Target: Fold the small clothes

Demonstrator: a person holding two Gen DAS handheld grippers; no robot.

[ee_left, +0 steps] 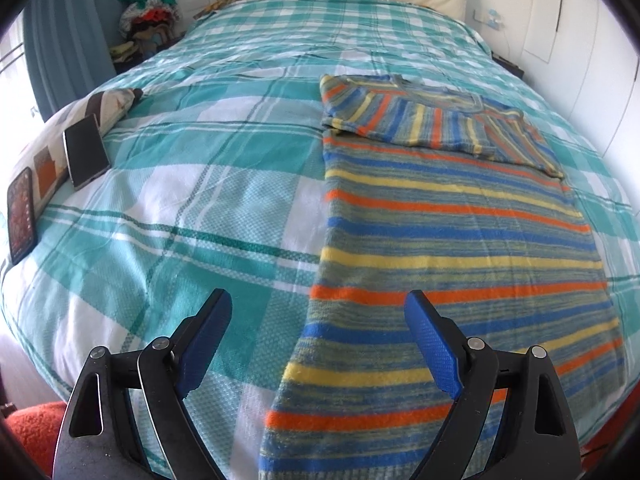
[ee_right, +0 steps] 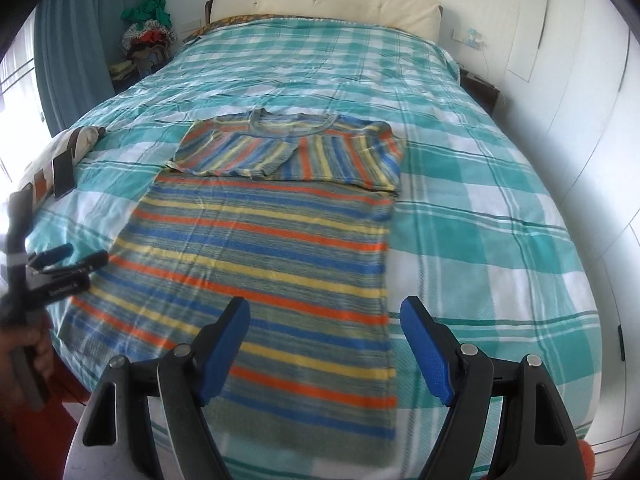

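Right wrist: one striped shirt (ee_right: pixel 260 248), two phones (ee_left: pixel 86 150), two open hand-held grippers (ee_right: pixel 324 344).

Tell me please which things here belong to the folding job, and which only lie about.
Belonging to the job:
- striped shirt, sleeves already folded in
- left gripper, open
- right gripper, open

Only lying about:
- two phones on a pillow
- clothes pile beside the bed
- checked bedspread

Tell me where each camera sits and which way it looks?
Left wrist: sits on the left gripper, looking down the bed at the striped shirt's left edge; only its open fingers show.
Right wrist: sits on the right gripper, facing the shirt's right edge; the left gripper and a hand show too.
Both share the shirt, checked bedspread, headboard.
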